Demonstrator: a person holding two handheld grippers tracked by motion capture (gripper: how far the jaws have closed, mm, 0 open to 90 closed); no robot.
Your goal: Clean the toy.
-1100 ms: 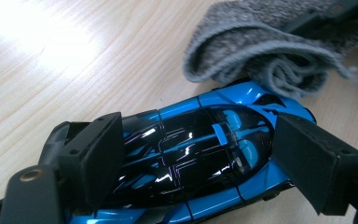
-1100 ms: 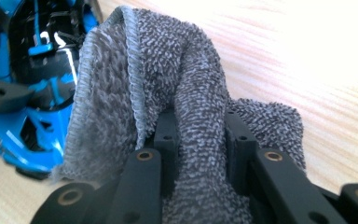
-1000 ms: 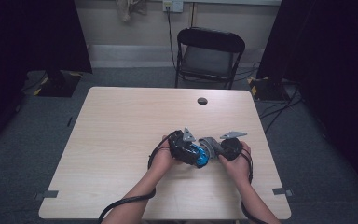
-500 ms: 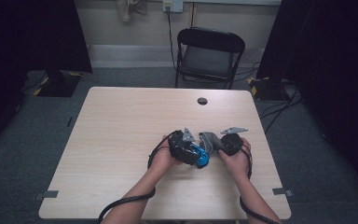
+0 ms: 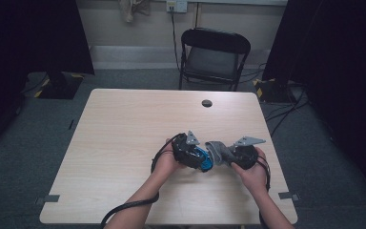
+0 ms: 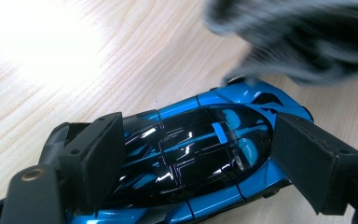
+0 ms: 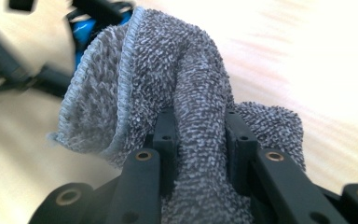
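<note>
A glossy blue and black toy car (image 6: 200, 154) sits between the pads of my left gripper (image 6: 205, 163), which is shut on its sides just above the table. In the high view the toy car (image 5: 204, 160) shows between both hands, held by the left gripper (image 5: 201, 161). My right gripper (image 7: 200, 135) is shut on a bunched grey terry cloth (image 7: 168, 88). That cloth (image 5: 218, 151) hangs at the car's nose, and in the left gripper view the cloth (image 6: 298, 37) blurs above the car's front. In the high view the right gripper (image 5: 226, 155) faces the left one.
The light wooden table (image 5: 124, 138) has a small dark round hole (image 5: 207, 103) near its far edge. A black folding chair (image 5: 213, 57) stands behind the table. Cables trail from both grippers off the near edge.
The right gripper with the cloth has shifted a little up and away over the car's front. The left gripper and the car have kept still.
</note>
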